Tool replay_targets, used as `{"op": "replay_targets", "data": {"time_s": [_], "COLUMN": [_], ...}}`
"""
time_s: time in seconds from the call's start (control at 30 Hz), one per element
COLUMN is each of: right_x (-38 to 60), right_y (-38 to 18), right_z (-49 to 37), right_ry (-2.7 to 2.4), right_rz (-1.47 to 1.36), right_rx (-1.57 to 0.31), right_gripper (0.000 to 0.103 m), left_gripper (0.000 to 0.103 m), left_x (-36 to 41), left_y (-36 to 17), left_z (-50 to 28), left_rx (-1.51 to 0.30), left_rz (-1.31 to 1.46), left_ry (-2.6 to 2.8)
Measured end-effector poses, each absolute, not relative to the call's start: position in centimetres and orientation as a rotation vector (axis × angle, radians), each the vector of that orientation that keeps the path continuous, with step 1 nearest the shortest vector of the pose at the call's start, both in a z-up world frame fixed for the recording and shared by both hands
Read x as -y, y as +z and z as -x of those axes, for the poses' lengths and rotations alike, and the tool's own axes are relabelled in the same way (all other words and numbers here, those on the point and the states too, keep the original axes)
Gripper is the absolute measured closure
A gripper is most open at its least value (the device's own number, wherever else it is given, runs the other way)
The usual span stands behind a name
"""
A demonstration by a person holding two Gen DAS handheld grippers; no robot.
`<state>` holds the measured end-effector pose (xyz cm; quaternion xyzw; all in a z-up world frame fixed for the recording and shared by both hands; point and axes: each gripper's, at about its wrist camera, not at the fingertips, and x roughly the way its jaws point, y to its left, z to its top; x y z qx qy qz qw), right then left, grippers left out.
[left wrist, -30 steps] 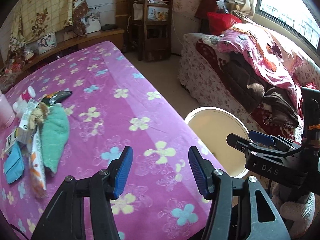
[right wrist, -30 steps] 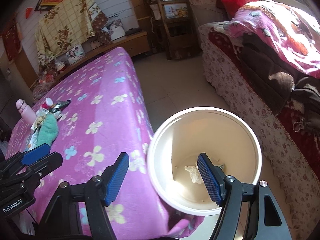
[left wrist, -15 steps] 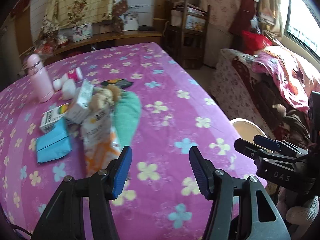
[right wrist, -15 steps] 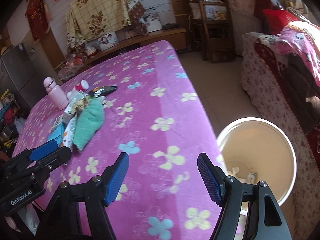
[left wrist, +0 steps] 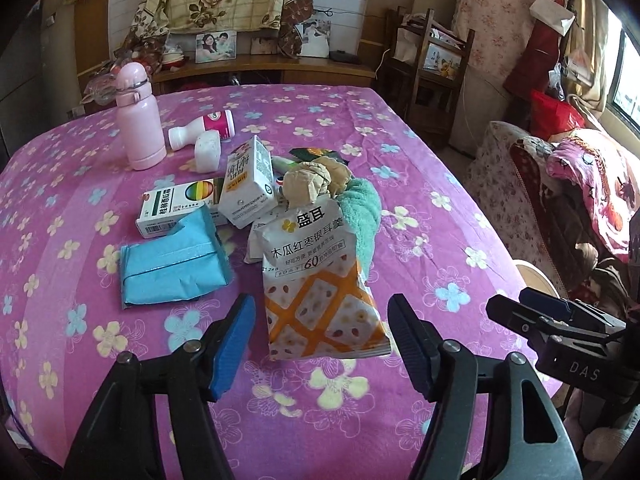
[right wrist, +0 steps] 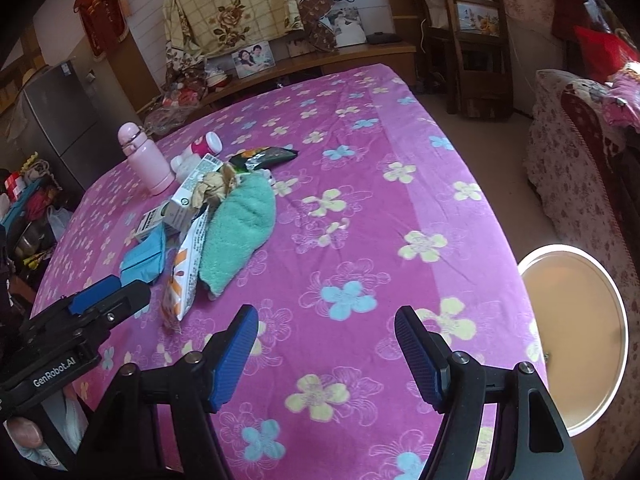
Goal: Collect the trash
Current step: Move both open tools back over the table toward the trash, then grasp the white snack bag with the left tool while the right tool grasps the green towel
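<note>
A pile of trash lies on the purple flowered table (left wrist: 400, 152). My left gripper (left wrist: 320, 320) hangs just above the near end of a white and orange snack bag (left wrist: 316, 280). Its jaws are opening on either side of the bag, and the pads stand clear of it. Behind the bag sit crumpled brown paper (left wrist: 308, 184), a milk carton (left wrist: 248, 180), a medicine box (left wrist: 176, 204) and a blue tissue pack (left wrist: 172, 264). My right gripper (right wrist: 326, 320) is open over bare cloth, to the right of the pile. The white bucket (right wrist: 576, 332) stands on the floor at the table's right edge.
A green towel (left wrist: 360, 216) lies beside the bag. A pink flask (left wrist: 138, 132) stands upright at the back left, with a fallen white bottle (left wrist: 204, 128) next to it. A dark wrapper (right wrist: 264, 156) lies behind the towel. A sofa (right wrist: 572, 152) runs along the right.
Both views have swung left, from the bucket and table edge to the trash pile. The left jaws have widened and the snack bag's end now lies between them. The right jaws stay as wide.
</note>
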<state>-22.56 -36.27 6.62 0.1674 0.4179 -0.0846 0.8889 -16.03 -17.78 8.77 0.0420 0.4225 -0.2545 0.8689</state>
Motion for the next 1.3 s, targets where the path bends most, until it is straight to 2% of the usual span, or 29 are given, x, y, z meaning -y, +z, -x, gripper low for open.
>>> {"op": "replay_targets", "data": {"time_s": [0.3,0.57,0.83,0.9,1.03,1.17,1.3], "right_x": [36.1,36.4,36.6,36.5,36.0,35.4,34.5], "right_y": [6.6,6.2,5.8,5.8,6.1,6.1,6.2], "right_z": [21.6,20.7,19.9,19.6,19.3,19.0,18.0], "right_ry": [-0.162,-0.154,-0.153,-0.147,-0.138,-0.128,-0.105], "right_rz": [-0.355,-0.367,-0.372,-0.369,-0.357,-0.348,-0.329], "right_rx": [-0.873,-0.88,-0.891,-0.893,-0.888,-0.891,-0.892], "right_gripper": [0.029,0.029,0.029,0.029,0.029,0.029,0.029], "left_gripper": [0.028,0.028,0.016,0.016,0.018,0.03,0.032], "left_x": [17.6,17.7,18.2,18.0,17.2,16.1,15.0], "left_y": [7.3,4.4,3.0,2.3,2.4,3.0,4.8], "left_z": [13.8,10.8,9.7,9.7,10.3,10.4,12.1], "left_rx": [-0.935,-1.039,-1.077,-1.115,-1.098,-1.111,-1.037], "left_rz": [-0.01,0.109,0.126,0.136,0.112,0.148,0.08], "left_ry": [-0.595,-0.612,-0.596,-0.614,-0.595,-0.601,-0.583]}}
